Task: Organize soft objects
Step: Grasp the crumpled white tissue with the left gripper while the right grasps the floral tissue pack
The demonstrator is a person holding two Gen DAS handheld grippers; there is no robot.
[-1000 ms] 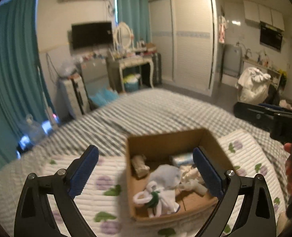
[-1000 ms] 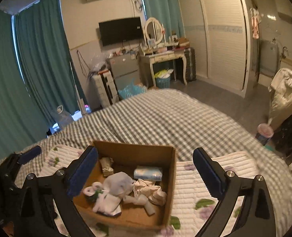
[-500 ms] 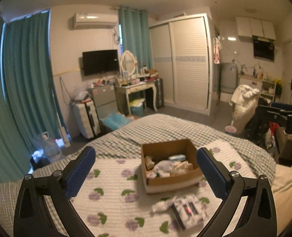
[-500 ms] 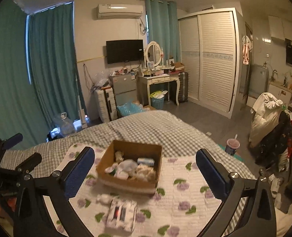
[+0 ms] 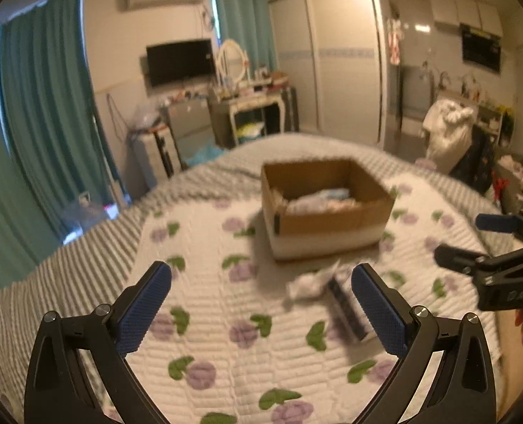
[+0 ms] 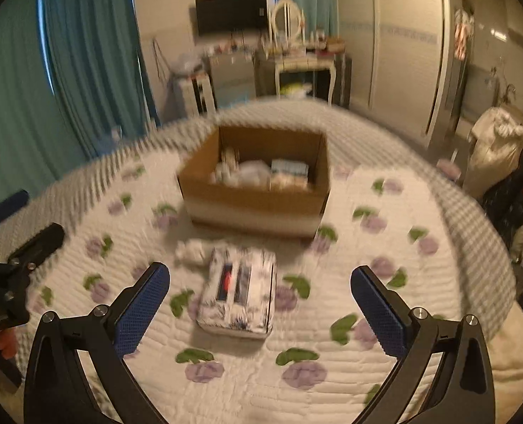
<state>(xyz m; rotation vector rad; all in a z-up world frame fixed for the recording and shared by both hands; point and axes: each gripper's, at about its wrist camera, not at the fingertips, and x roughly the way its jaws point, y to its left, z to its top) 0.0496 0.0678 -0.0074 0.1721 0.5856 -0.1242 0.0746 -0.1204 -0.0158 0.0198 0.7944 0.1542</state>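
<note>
A cardboard box (image 5: 332,219) (image 6: 257,205) stands on the floral quilt and holds several soft items, among them a pale blue pack (image 6: 289,168). In front of it lie a crumpled white cloth (image 5: 309,284) (image 6: 192,251) and a patterned tissue pack (image 6: 240,291) (image 5: 348,307). My left gripper (image 5: 261,314) is open and empty, low over the quilt, left of the cloth. My right gripper (image 6: 259,314) is open and empty, with the tissue pack between its fingers' line of sight; it also shows at the left wrist view's right edge (image 5: 491,268).
The quilt (image 6: 385,282) covers a bed with a grey checked blanket (image 5: 84,254). Beyond the bed stand teal curtains (image 5: 45,113), a dressing table (image 5: 250,106), a wardrobe (image 5: 342,60) and a white bag (image 5: 448,130) at the right.
Both grippers have dropped lower and closer to the bed after having pulled back from the box. The cloth and tissue pack now lie nearer to the fingers. Both stay open.
</note>
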